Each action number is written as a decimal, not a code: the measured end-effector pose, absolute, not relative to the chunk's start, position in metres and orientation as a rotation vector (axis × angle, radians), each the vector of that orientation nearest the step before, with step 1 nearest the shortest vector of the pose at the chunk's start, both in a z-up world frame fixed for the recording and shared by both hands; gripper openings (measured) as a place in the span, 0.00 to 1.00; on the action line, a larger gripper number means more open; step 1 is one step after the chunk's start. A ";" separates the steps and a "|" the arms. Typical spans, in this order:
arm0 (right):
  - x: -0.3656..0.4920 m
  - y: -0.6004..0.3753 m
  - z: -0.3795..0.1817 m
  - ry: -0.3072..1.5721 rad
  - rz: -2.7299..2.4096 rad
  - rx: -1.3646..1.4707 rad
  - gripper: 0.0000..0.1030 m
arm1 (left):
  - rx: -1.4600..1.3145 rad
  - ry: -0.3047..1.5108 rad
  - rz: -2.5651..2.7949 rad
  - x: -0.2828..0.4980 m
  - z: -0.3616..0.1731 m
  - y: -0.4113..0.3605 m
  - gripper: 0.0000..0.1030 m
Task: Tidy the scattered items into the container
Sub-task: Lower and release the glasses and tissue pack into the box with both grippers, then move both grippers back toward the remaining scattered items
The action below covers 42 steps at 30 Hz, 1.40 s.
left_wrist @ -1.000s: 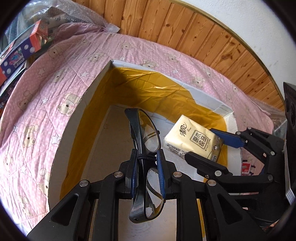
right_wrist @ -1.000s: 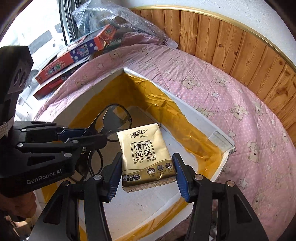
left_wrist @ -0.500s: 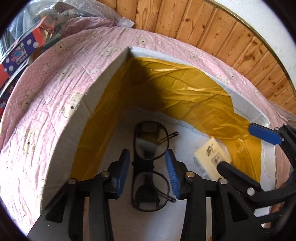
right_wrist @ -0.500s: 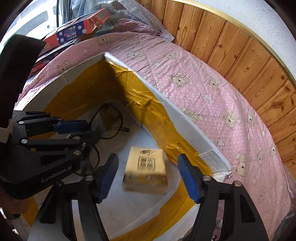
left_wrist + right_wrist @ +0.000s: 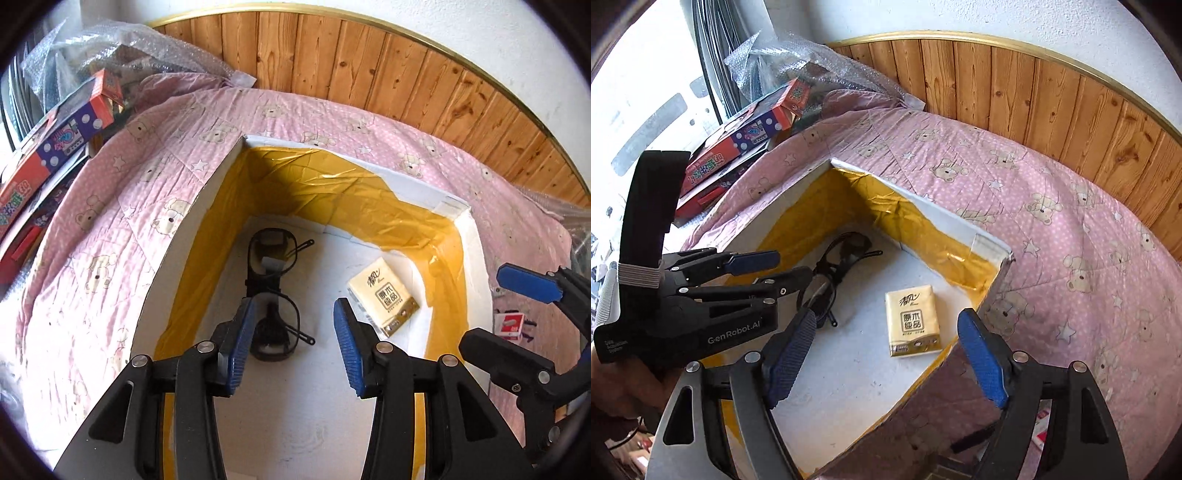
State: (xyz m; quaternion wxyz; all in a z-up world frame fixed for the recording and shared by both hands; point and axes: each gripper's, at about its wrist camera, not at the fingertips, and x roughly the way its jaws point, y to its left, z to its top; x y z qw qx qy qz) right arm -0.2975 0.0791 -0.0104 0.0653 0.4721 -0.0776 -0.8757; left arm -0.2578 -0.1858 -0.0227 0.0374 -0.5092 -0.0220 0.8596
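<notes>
Glasses (image 5: 272,295) and tissue pack (image 5: 384,295) lying apart inside the foam box (image 5: 471,266), left tongs (image 5: 293,343) and right tongs (image 5: 886,354) above it, both released, just opened, empty.

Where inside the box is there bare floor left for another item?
The box floor is bare in the near stretch below the glasses and tissue pack, and in the strip between them. The far left corner, holding the glasses, is crowded; the tissue pack fills the right side by the gold-taped wall.

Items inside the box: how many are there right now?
2. Glasses lie near the box's far corner; a tissue pack lies flat beside them, apart. Grippers may hide others.
</notes>
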 end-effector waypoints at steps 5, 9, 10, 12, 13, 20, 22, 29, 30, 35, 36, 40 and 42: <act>-0.258 0.072 -0.006 -0.305 -2.651 1.371 0.77 | -1.503 0.010 2.656 -0.218 -0.003 -0.176 0.45; -0.229 0.065 0.002 -0.345 -2.675 1.311 0.77 | -1.474 0.038 2.664 -0.189 0.008 -0.169 0.45; -0.221 0.064 0.004 -0.365 -2.680 1.290 0.77 | -1.468 0.039 2.666 -0.182 0.010 -0.168 0.45; -0.205 0.061 0.008 -0.397 -2.696 1.240 0.77 | -1.448 0.028 2.668 -0.168 0.015 -0.168 0.45; -0.197 0.060 0.010 -0.417 -2.704 1.213 0.77 | -1.439 0.024 2.669 -0.161 0.017 -0.167 0.45; -0.150 0.050 -0.013 -0.560 -2.683 1.147 0.77 | -1.399 -0.063 2.679 -0.112 0.017 -0.174 0.45; -0.135 0.050 -0.020 -0.620 -2.673 1.125 0.77 | -1.373 -0.070 2.689 -0.094 0.018 -0.174 0.45; -0.079 0.056 -0.036 -0.776 -2.671 1.030 0.78 | -1.222 0.001 2.690 -0.034 0.031 -0.151 0.45; -0.072 0.058 -0.036 -0.778 -2.676 1.023 0.77 | -1.205 0.010 2.684 -0.028 0.034 -0.147 0.45; -0.042 0.070 -0.037 -0.798 -2.706 0.991 0.77 | -1.131 0.047 2.629 0.001 0.043 -0.119 0.47; -0.038 0.074 -0.037 -0.810 -2.707 0.987 0.77 | -1.122 0.052 2.621 0.005 0.043 -0.113 0.47; -0.019 0.081 -0.041 -0.831 -2.726 0.981 0.77 | -1.115 0.059 2.582 0.019 0.041 -0.094 0.48; -0.011 0.083 -0.043 -0.827 -2.739 0.983 0.78 | -1.119 0.075 2.576 0.024 0.038 -0.086 0.48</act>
